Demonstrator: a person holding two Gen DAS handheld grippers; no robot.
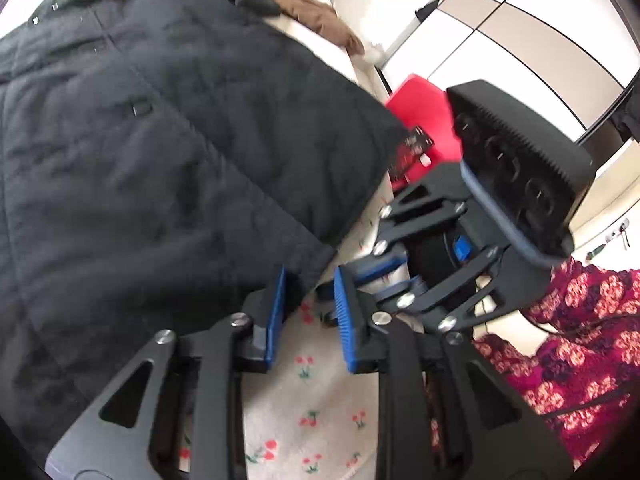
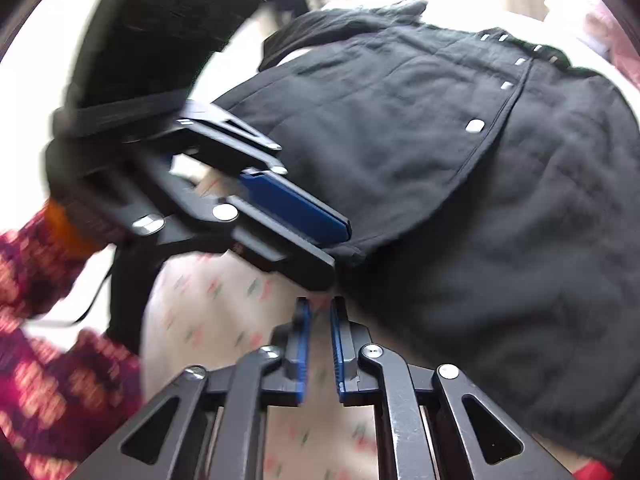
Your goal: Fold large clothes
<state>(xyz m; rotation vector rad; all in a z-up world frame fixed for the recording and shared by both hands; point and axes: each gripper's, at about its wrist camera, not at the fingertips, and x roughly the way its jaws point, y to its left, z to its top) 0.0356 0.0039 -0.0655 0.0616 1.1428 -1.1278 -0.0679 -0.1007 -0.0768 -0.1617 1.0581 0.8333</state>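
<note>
A large black quilted coat lies spread flat over a bed, filling the left wrist view from nine o'clock up to twelve and across to its hem corner near the centre. In the right wrist view it fills the field from twelve o'clock round to four, and its snap placket with silver studs runs up toward one o'clock. Beneath it is a pale bedsheet printed with small red cherries, bare at six o'clock in both views.

The left gripper sits at the coat's lower corner, at six o'clock of its own view. Its blue pads stand a narrow way apart. The left-hand pad touches the coat's edge, while only sheet shows in the gap, so nothing is clamped. The right gripper hovers over the bare sheet just beside the coat's hem, its jaws drawn nearly together, with nothing between them.

Each camera catches the other tool, blurred in the right wrist view, with the person's floral magenta sleeve behind it. Beyond the bed, toward two o'clock in the left wrist view, are a red seat and white wardrobe doors. A brown garment lies crumpled at twelve o'clock.
</note>
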